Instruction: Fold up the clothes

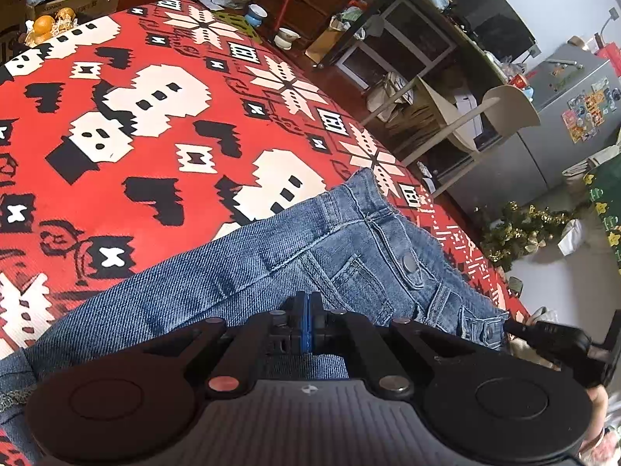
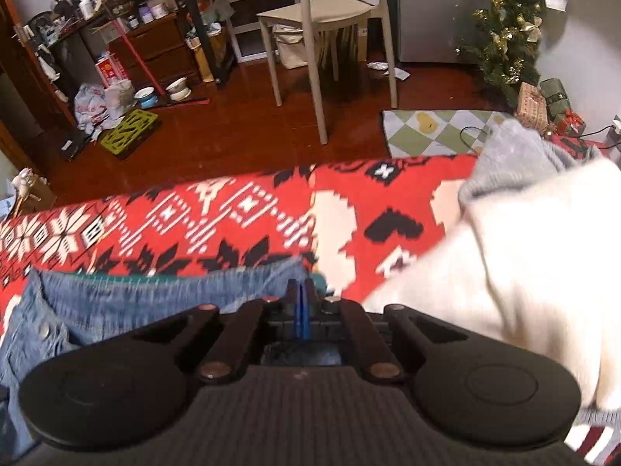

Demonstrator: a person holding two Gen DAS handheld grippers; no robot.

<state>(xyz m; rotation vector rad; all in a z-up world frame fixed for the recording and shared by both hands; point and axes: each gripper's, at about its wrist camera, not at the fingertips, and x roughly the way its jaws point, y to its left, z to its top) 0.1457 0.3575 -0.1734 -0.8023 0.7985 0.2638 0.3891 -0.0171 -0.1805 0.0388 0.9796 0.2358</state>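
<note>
The fingers of the left gripper (image 1: 308,303) are seen pressed fully together, blue pads meeting with no gap, directly over the blue jeans (image 1: 271,268); whether a fold of denim is pinched between them cannot be told, since the tips are laid against the cloth. Just ahead and to the right of these fingers the jeans' waistband is found, with its metal button (image 1: 408,262) and a belt loop. Beyond the denim, the red patterned blanket (image 1: 155,124) is spread out on all sides. The fingers of the right gripper (image 2: 300,291) are likewise drawn almost closed, only a thin slit being left between the pads, at the upper edge of the jeans (image 2: 155,295); contact is blurred and a grip cannot be confirmed. To the right of these fingers a cream garment (image 2: 524,272) is lying on the blanket (image 2: 240,217), with a grey one (image 2: 508,147) behind it.
</note>
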